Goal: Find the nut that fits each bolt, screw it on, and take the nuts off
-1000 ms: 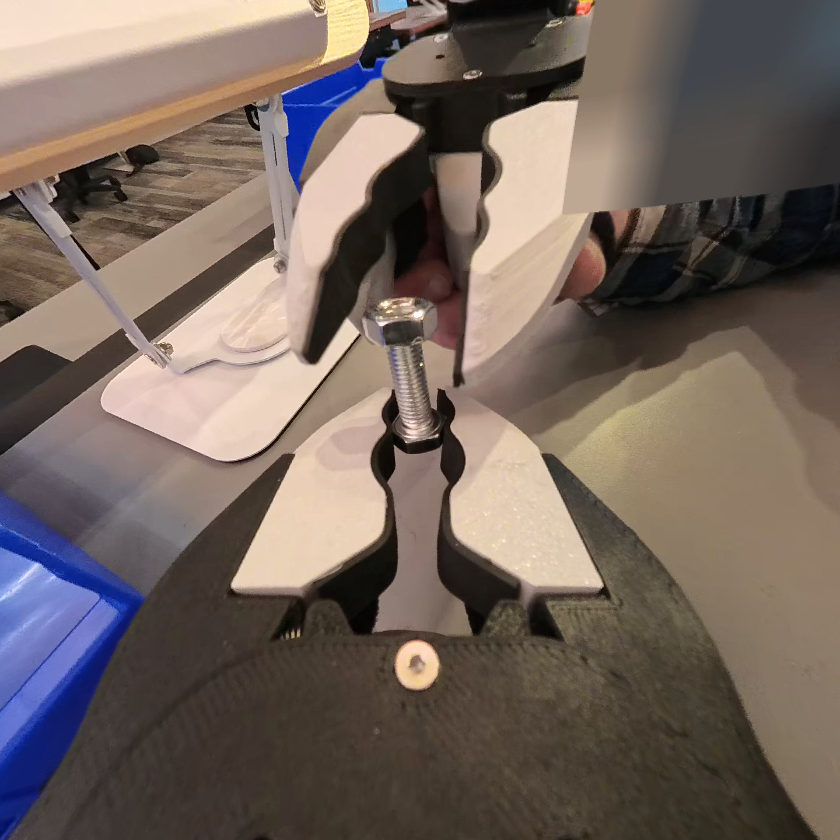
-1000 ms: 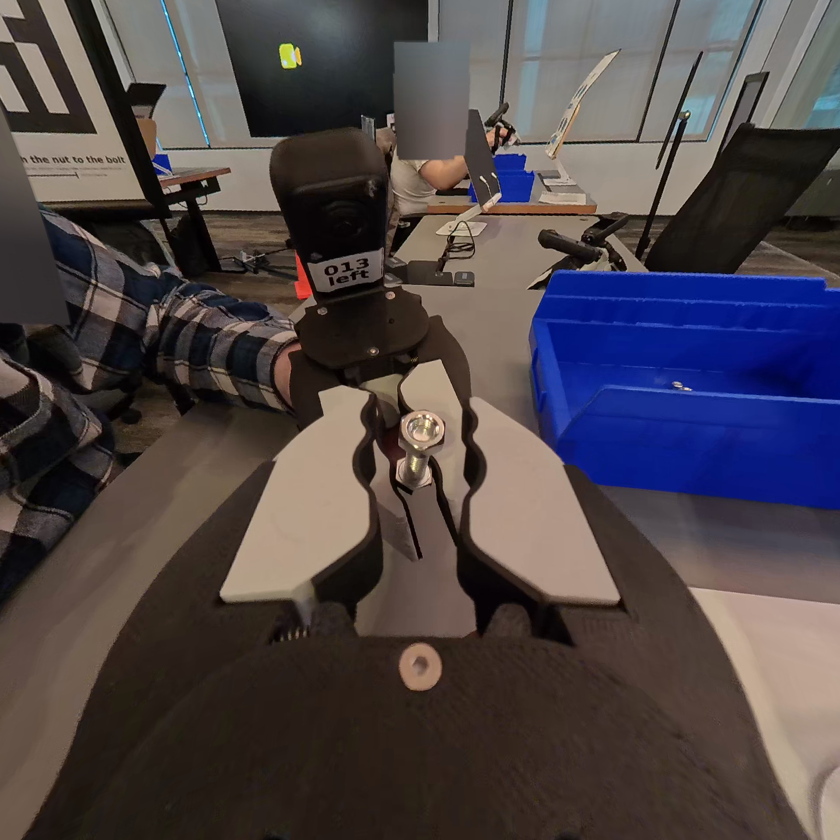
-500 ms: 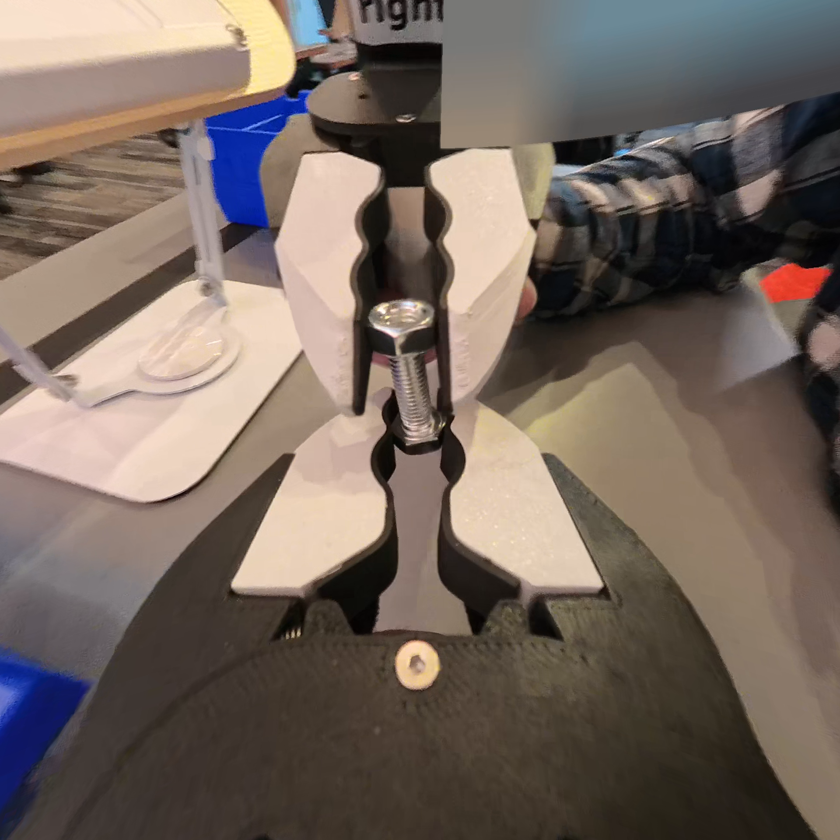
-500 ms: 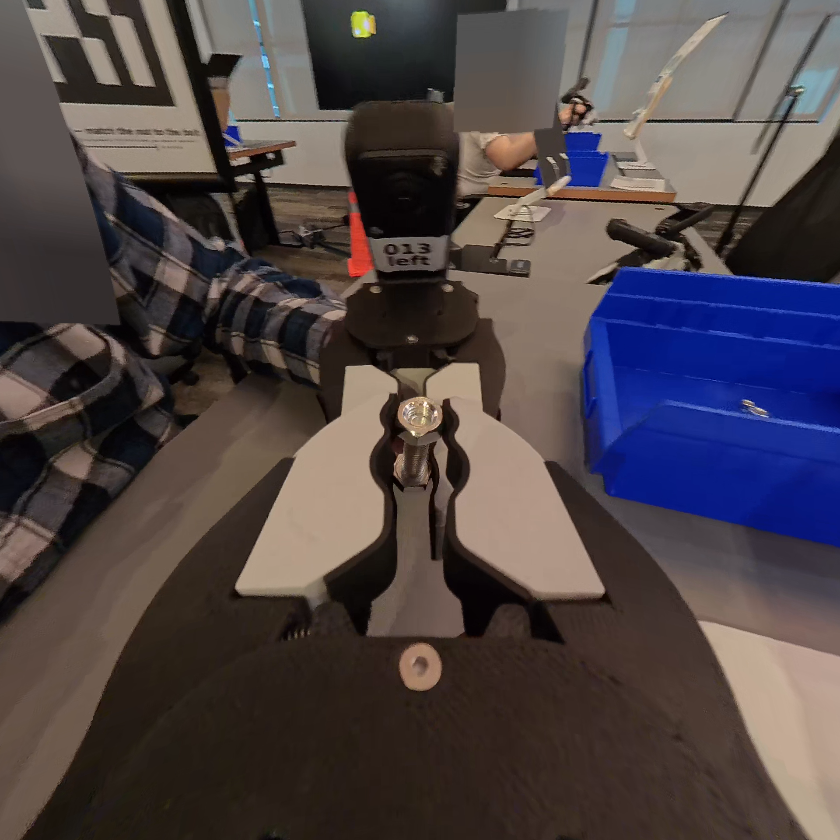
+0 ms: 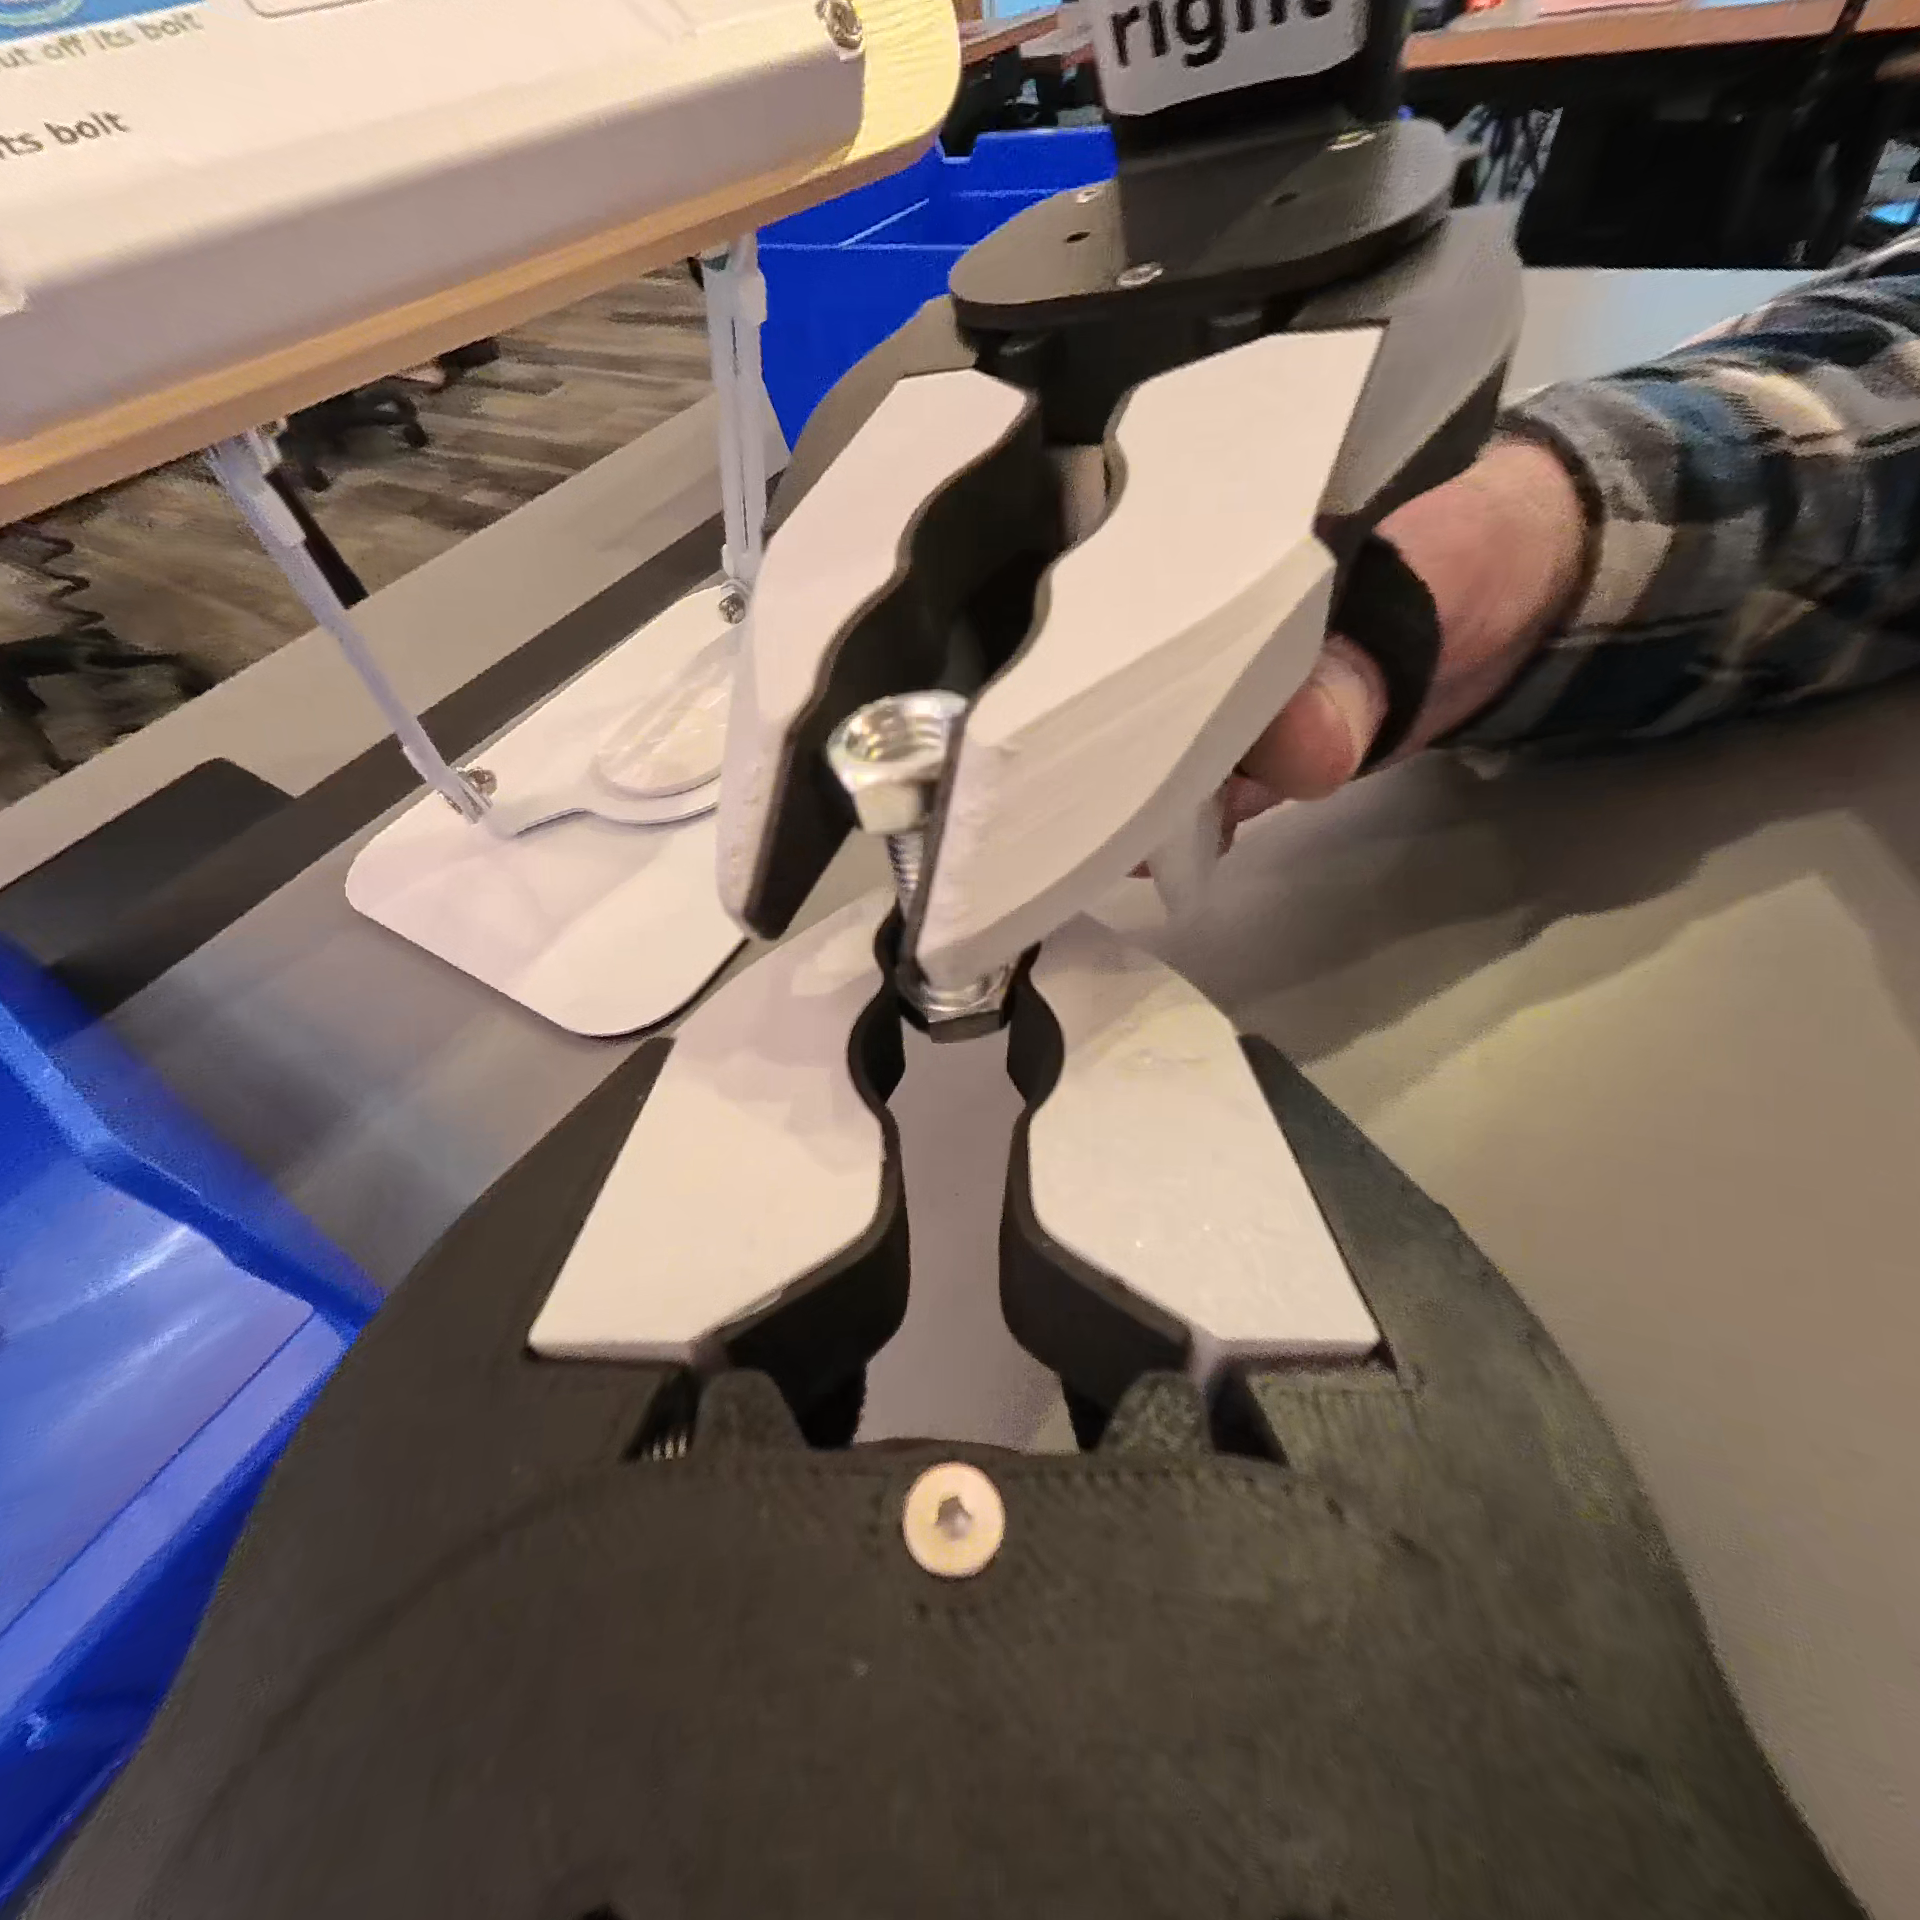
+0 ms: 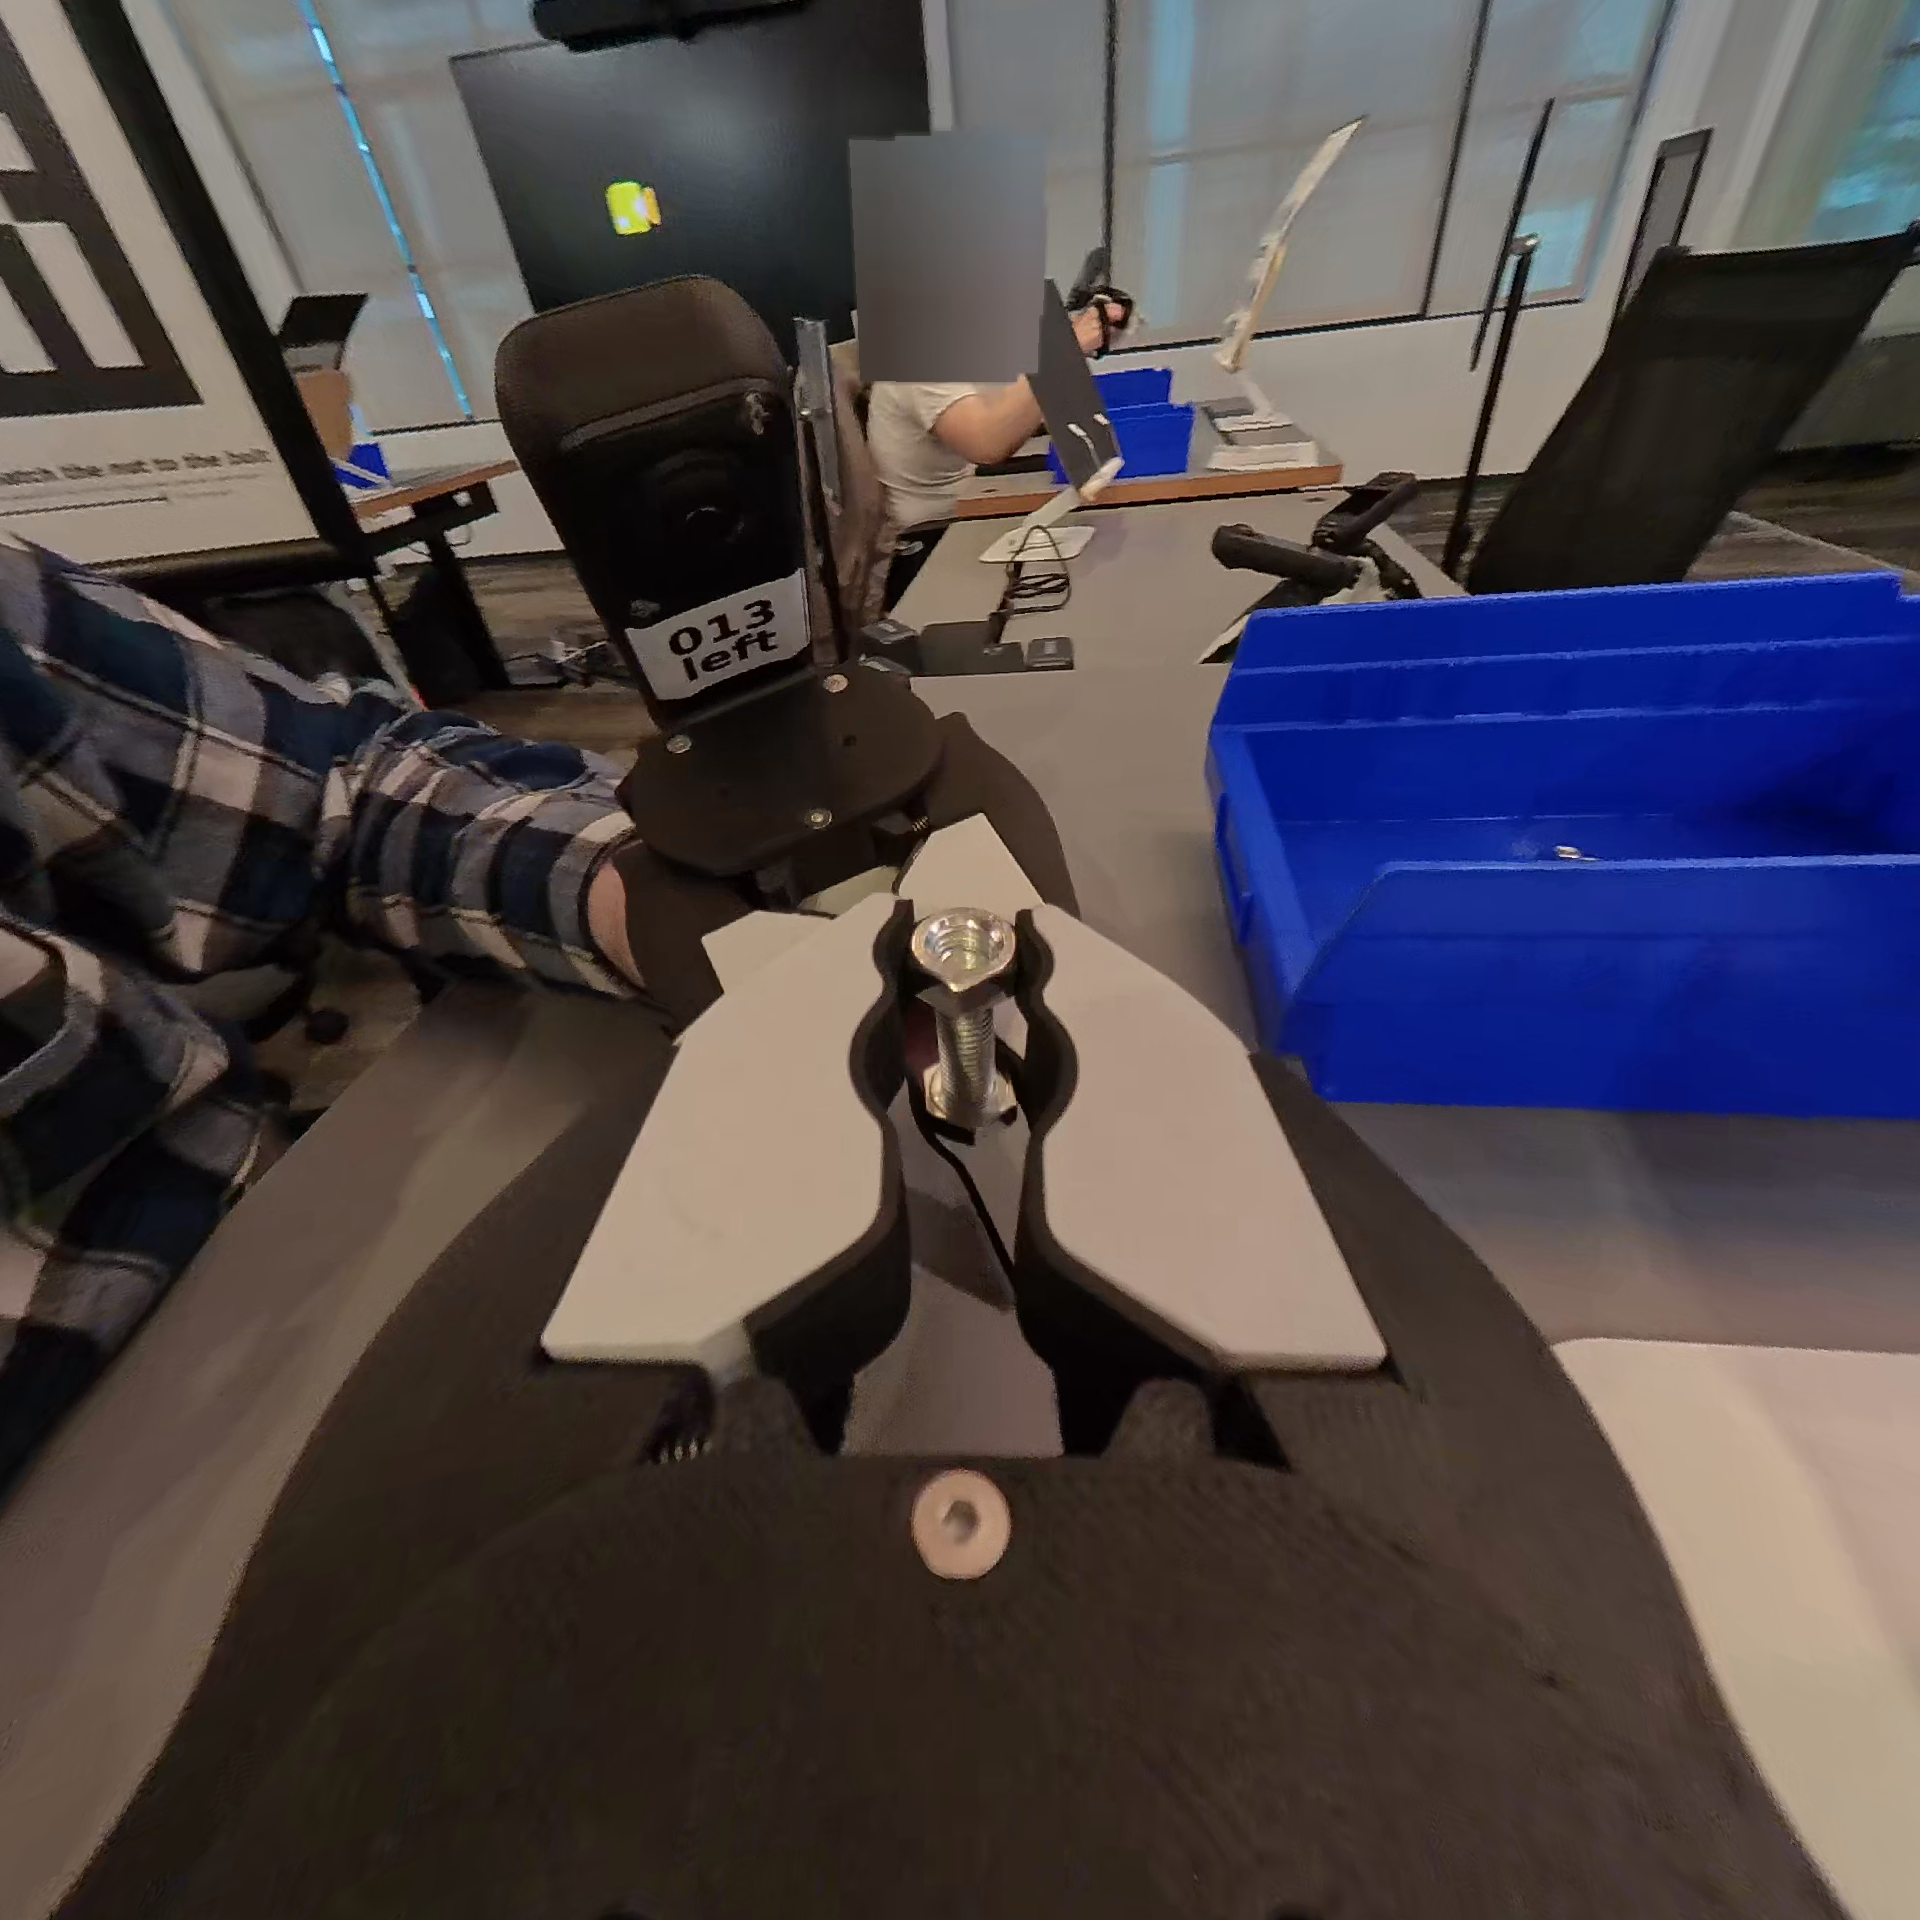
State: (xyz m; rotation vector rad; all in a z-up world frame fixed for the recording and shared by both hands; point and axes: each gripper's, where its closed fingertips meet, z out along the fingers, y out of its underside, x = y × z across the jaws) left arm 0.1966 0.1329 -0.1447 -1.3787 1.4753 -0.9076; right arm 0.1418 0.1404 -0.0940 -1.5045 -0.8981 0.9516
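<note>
A silver bolt [image 5: 906, 868] stands up between my two grippers, with a silver nut [image 5: 896, 753] on its upper end. My left gripper [image 5: 951, 1000] is shut on the bolt's hex head [image 5: 956, 1006] at its fingertips. My right gripper [image 5: 857, 904] comes from the far side, tilted, and its pads press on the nut. In the right wrist view my right gripper [image 6: 961, 935] holds the nut [image 6: 961, 948] at its tips. The threaded shaft [image 6: 966, 1039] runs back to the head [image 6: 971, 1099], and the left gripper's fingers reach in from behind and below.
A grey table [image 5: 1558, 1143] lies under both grippers. A blue bin [image 6: 1558, 935] stands at the right in the right wrist view, another blue bin [image 5: 125, 1351] near left. A white stand base [image 5: 540, 883] carries a tilted board [image 5: 416, 156]. A plaid-sleeved hand [image 5: 1455, 623] holds the right gripper. The gap from one gripper's tips to the other's is roughly 6 cm.
My right gripper was open around the nut a second ago, then closed on it, and has since turned and tilted with the nut held. My left gripper stays shut on the bolt head.
</note>
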